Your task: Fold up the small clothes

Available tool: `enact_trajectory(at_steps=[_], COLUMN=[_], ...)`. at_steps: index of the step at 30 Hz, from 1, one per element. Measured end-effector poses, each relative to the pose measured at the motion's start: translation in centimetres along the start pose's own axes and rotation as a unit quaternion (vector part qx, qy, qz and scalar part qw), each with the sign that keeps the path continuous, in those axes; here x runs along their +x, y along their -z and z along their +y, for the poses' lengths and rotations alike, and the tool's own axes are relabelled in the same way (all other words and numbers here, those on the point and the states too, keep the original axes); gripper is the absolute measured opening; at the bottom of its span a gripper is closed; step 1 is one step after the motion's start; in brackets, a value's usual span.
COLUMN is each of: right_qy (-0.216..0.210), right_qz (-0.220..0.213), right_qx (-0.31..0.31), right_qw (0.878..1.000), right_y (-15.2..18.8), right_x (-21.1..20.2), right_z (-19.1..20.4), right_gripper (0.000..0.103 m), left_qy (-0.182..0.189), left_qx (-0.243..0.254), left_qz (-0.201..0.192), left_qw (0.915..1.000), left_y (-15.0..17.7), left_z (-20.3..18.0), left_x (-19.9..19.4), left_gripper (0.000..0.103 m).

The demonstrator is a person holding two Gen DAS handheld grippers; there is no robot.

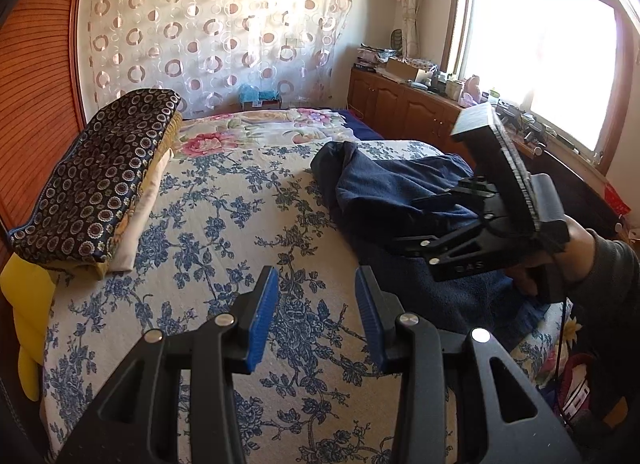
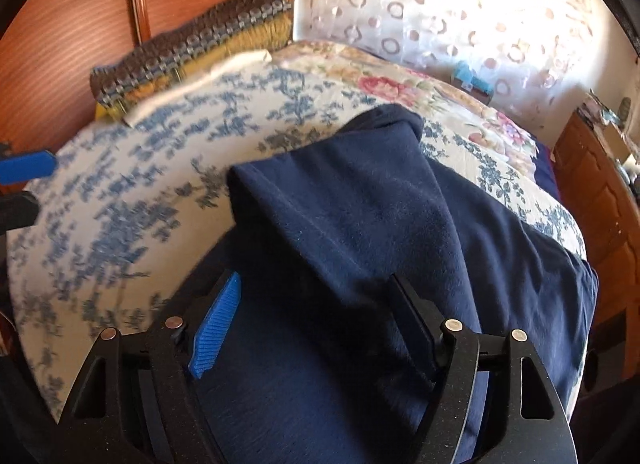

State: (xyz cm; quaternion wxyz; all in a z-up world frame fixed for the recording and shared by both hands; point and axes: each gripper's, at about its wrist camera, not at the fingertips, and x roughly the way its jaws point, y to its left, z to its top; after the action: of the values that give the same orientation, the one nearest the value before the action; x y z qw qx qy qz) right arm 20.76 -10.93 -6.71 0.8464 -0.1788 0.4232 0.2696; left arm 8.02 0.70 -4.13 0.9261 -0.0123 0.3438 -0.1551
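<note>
Navy garment lies rumpled on the floral bedspread, a fold draped between the spread fingers of the right claw, while the left claw hovers spread over bare bedspread nearby.

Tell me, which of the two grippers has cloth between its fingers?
The right gripper: the navy garment lies between its open fingers. The left gripper hangs open over bare bedspread.

navy garment between spread fingers

Open bedspread btwn pillows, garment
</note>
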Motion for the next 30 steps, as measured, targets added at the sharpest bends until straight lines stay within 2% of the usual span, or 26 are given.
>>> enact_trajectory(at_steps=[4, 6, 7, 8, 10, 11, 15, 20, 25, 30], right_qy=[0.007, 0.010, 0.012, 0.013, 0.004, 0.002, 0.000, 0.022, 0.057, 0.097], right_qz=[0.011, 0.009, 0.006, 0.000, -0.017, -0.031, -0.080, -0.122, -0.129, -0.104], right_qx=[-0.013, -0.015, -0.014, -0.011, 0.008, 0.021, 0.064, 0.109, 0.138, 0.162], right_qw=[1.000, 1.000, 1.000, 1.000, 1.000, 0.999, 0.995, 0.986, 0.980, 0.976], right_y=[0.1, 0.2, 0.1, 0.1, 0.1, 0.1, -0.2, -1.2, -1.6, -1.2], right_x=[0.8, 0.6, 0.5, 0.2, -0.6, -1.1, -3.8, -7.4, -9.4, -9.2], right_z=[-0.2, -0.4, -0.6, -0.9, -1.7, -2.2, -4.8, -9.2, -13.6, -17.1], right_gripper=[0.071, 0.057, 0.043, 0.025, 0.009, 0.008, 0.007, 0.007, 0.006, 0.006], left_qy=[0.004, 0.005, 0.005, 0.007, 0.023, 0.033, 0.031, 0.030, 0.028, 0.029], left_qx=[-0.003, -0.002, -0.002, -0.002, -0.011, -0.018, -0.013, -0.009, -0.002, 0.002], left_qz=[0.005, 0.007, 0.007, 0.008, 0.010, 0.009, 0.000, -0.006, -0.006, -0.002], left_qw=[1.0000, 1.0000, 1.0000, 0.9999, 0.9996, 0.9992, 0.9994, 0.9995, 0.9996, 0.9996], left_y=[0.3, 0.4, 0.4, 0.4, 0.4, 0.3, -0.1, -0.2, -0.3, -0.2], left_z=[0.1, 0.0, 0.0, 0.0, 0.2, 0.2, -0.1, -0.3, -0.8, -1.1], left_x=[0.4, 0.5, 0.6, 0.6, 0.5, 0.4, -0.3, -0.7, -0.8, -0.4], left_gripper=[0.039, 0.039, 0.039, 0.039, 0.039, 0.039, 0.039, 0.039, 0.039, 0.039])
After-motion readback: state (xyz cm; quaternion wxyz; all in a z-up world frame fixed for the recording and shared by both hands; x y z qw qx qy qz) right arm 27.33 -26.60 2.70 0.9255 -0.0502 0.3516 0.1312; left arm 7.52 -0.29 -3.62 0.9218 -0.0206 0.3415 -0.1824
